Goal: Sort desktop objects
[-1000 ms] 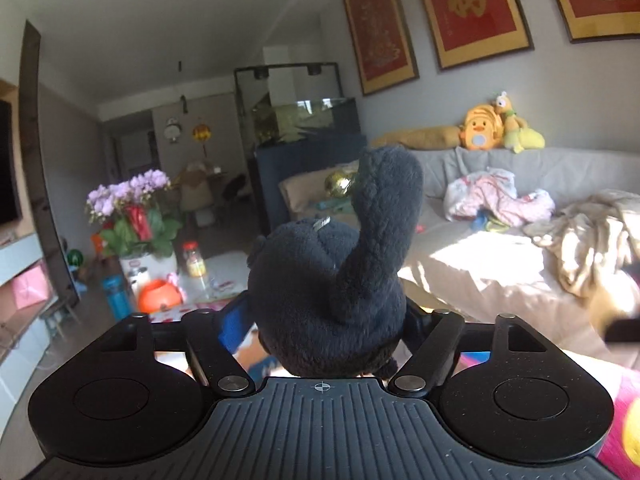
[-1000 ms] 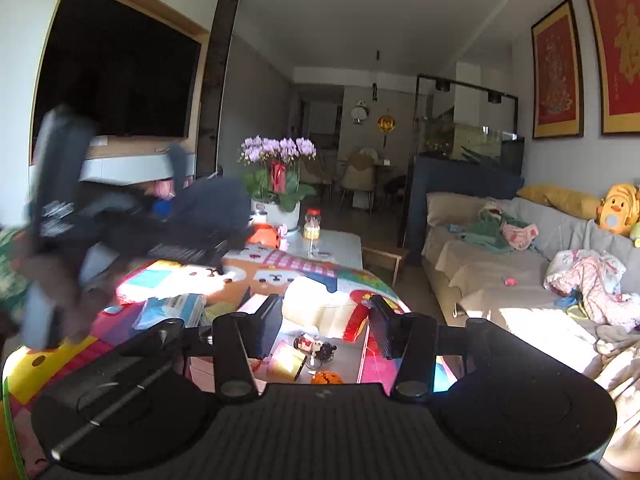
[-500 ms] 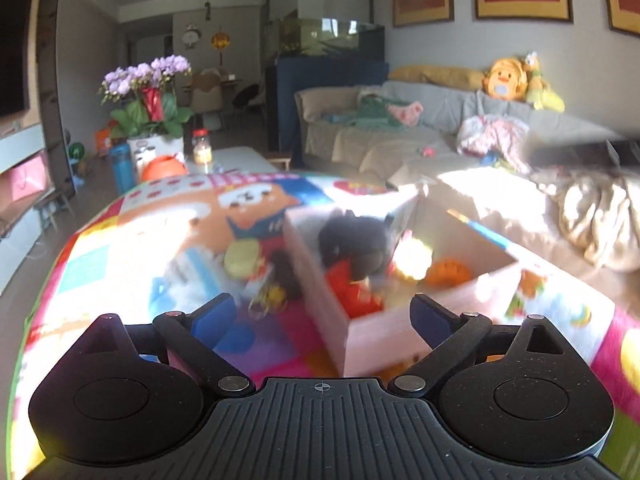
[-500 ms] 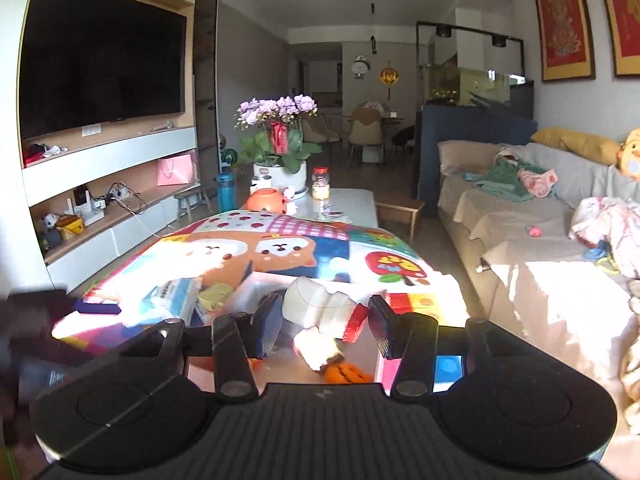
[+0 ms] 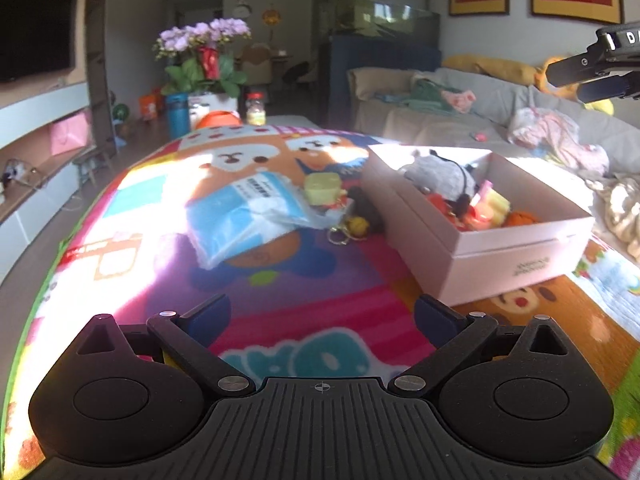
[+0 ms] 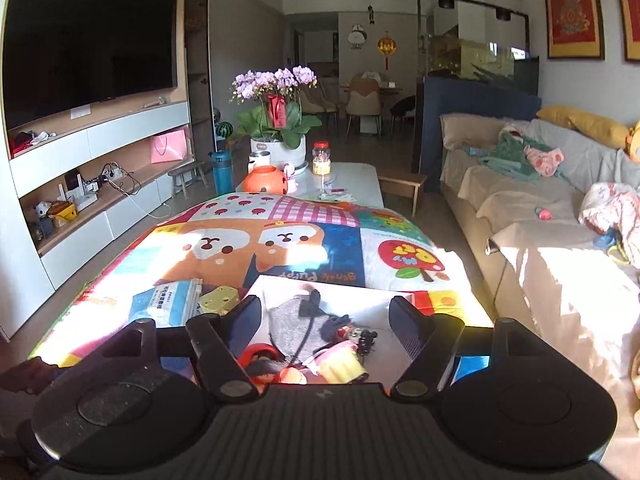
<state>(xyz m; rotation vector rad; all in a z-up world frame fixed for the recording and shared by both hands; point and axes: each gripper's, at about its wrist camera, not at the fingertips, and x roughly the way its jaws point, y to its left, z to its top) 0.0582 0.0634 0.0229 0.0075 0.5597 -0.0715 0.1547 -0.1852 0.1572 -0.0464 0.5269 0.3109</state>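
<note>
Where sunlight falls, one box (image 5: 516,256), two empty wide-apart grippers (image 5: 322,310) (image 6: 324,312).

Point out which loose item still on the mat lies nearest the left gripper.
The blue-and-white plastic packet: it lies nearer than the pale yellow-green block and small yellow keychain beside the white cardboard box.

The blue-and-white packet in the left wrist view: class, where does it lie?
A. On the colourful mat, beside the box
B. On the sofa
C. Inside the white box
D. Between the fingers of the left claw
A. The blue-and-white packet lies flat on the colourful mat, to the left of the white box, outside its walls and well ahead of the open left claw.
</note>
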